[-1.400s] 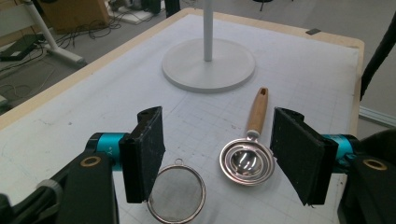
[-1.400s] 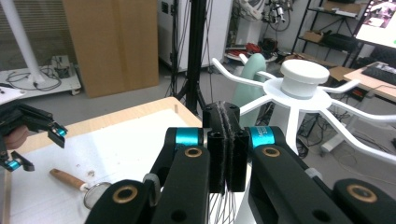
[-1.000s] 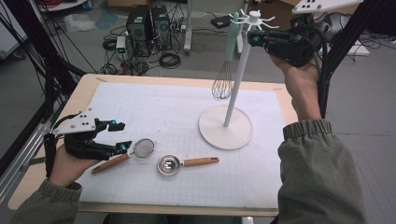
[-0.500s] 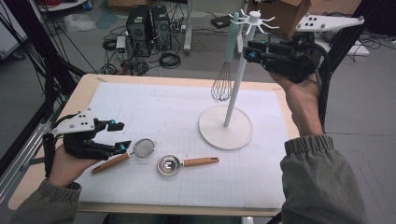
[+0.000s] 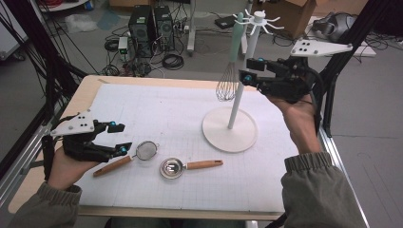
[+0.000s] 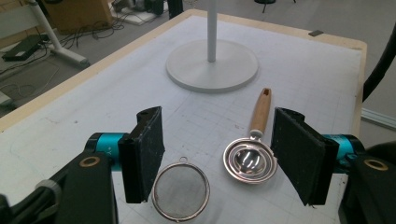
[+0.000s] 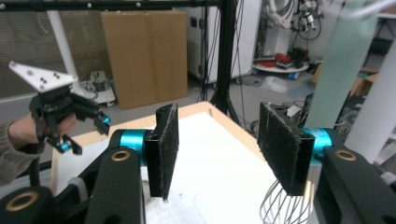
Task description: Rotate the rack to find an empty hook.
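Note:
A whisk (image 5: 227, 85) with a teal handle hangs from the white hook rack (image 5: 242, 71), its wires (image 7: 280, 205) close to the pole. My right gripper (image 5: 249, 70) hovers just right of the whisk. It is open, its jaws have just been opening, and nothing is between its pads (image 7: 166, 149). My left gripper (image 5: 120, 137) rests at the mat's left, open, with the small mesh strainer (image 6: 181, 189) low between its jaws, untouched. The strainer (image 5: 146, 150) has a wooden handle. A steel scoop (image 5: 172, 167) with a wooden handle lies beside it.
The rack's round base (image 5: 230, 129) stands on the white gridded mat (image 5: 157, 109), right of centre. The scoop (image 6: 250, 161) lies near my left gripper's right pad. Beyond the table's far edge are computer towers, cables and a cardboard box on the floor.
My right gripper has come down from the top of the rack and its jaws have spread apart. The whisk stays hanging on its hook. The left gripper has kept still.

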Demonstrator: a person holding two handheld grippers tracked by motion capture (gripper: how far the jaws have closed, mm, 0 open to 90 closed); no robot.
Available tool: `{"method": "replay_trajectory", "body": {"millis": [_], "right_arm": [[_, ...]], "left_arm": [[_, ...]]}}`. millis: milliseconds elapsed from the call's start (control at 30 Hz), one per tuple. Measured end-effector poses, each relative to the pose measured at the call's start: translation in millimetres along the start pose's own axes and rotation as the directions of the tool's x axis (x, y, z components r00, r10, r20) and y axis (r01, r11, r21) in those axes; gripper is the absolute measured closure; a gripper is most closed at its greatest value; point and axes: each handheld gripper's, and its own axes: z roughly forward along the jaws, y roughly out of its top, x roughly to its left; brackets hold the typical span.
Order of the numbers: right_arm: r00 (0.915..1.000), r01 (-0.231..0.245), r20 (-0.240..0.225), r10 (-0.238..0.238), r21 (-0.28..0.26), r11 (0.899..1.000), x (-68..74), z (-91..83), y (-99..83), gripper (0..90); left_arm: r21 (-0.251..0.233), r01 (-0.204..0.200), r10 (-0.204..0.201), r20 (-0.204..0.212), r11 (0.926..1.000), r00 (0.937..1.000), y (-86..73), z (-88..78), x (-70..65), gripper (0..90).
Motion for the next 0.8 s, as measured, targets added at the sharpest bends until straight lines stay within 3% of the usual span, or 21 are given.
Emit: {"method": "replay_trajectory", "body": {"millis": [500, 800], "right_arm": [[0.9987, -0.044, -0.026, 0.044, 0.023, 0.999, 0.6, 11.1, -40.0, 36.1], [0.9981, -0.048, -0.035, 0.05, 0.057, 0.997, 5.6, 18.7, -61.2, 34.4]], "left_arm": [[-0.003, 0.017, -0.017, -0.011, 0.9999, 0.9998, -3.7, -2.0, 4.5, 34.6], [-0.013, 0.016, -0.017, -0.019, 0.9998, 0.9997, -2.6, -6.8, 6.0, 34.6]]}}
